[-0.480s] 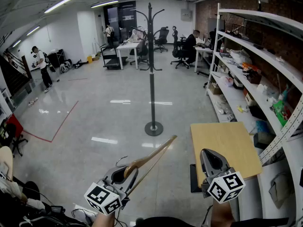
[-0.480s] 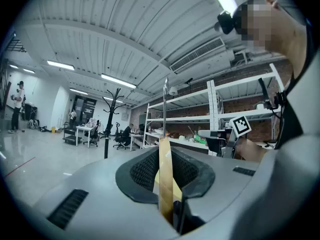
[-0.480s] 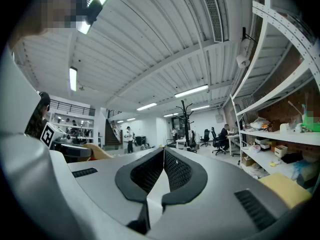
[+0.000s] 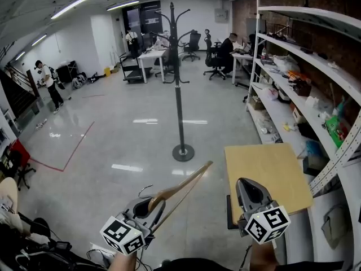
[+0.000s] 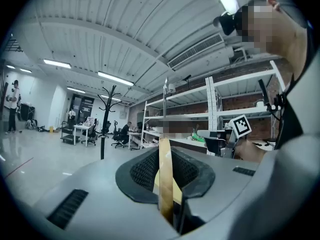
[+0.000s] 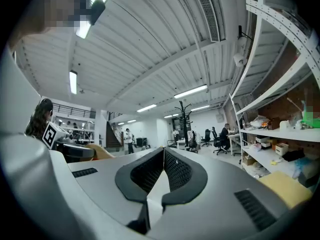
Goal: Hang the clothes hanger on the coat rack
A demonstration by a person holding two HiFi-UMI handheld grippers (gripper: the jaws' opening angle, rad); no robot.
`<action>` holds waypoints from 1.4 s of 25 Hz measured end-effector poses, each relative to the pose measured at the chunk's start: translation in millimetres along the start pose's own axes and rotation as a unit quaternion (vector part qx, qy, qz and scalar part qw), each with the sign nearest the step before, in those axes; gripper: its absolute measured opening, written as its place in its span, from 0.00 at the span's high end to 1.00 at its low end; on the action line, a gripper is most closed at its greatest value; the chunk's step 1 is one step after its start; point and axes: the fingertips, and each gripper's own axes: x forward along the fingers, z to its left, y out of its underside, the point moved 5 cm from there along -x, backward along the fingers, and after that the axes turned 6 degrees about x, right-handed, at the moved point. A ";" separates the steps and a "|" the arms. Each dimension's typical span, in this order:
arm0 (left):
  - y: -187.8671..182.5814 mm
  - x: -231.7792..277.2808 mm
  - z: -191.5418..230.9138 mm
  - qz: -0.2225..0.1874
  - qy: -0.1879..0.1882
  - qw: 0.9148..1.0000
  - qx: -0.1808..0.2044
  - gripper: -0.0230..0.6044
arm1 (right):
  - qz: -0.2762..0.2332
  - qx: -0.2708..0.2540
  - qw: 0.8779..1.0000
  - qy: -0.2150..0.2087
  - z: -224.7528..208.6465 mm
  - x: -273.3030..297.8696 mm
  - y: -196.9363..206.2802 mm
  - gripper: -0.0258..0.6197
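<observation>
A wooden clothes hanger [image 4: 181, 187] sticks out forward and to the right from my left gripper [image 4: 152, 204], which is shut on its end. In the left gripper view the hanger [image 5: 165, 181] stands edge-on between the black pads. The black coat rack [image 4: 178, 78] stands on its round base on the floor, well ahead of both grippers. It shows small and far in the left gripper view [image 5: 105, 115] and in the right gripper view [image 6: 184, 118]. My right gripper [image 4: 249, 185] hovers over the wooden table, shut with nothing in it; its tips [image 6: 163, 151] meet.
A light wooden table [image 4: 269, 168] stands at the right under my right gripper. White shelving [image 4: 304, 89] full of items lines the right wall. Desks, office chairs and several people are at the far end of the room. Glossy grey floor surrounds the rack.
The head view has shifted a little, so the coat rack sits slightly further left and taller. Both grippers keep their places, and the hanger stays in the left one.
</observation>
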 end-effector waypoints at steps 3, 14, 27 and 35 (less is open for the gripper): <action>-1.5 7.3 -6.2 0.002 0.000 1.000 0.001 0.88 | -0.003 0.003 1.000 -0.003 -8.7 -4.4 -0.4 0.95; 1.0 33.9 4.4 0.017 0.000 1.000 0.018 0.88 | 0.008 0.022 1.000 0.000 -38.6 14.7 14.6 0.95; 4.2 95.5 135.1 -0.015 0.025 1.000 -0.007 0.88 | 0.027 -0.010 0.999 0.022 -45.8 146.4 11.3 0.95; 1.7 108.4 225.4 -0.027 0.017 0.999 -0.007 0.88 | 0.039 -0.024 0.999 0.019 -32.2 239.3 11.4 0.95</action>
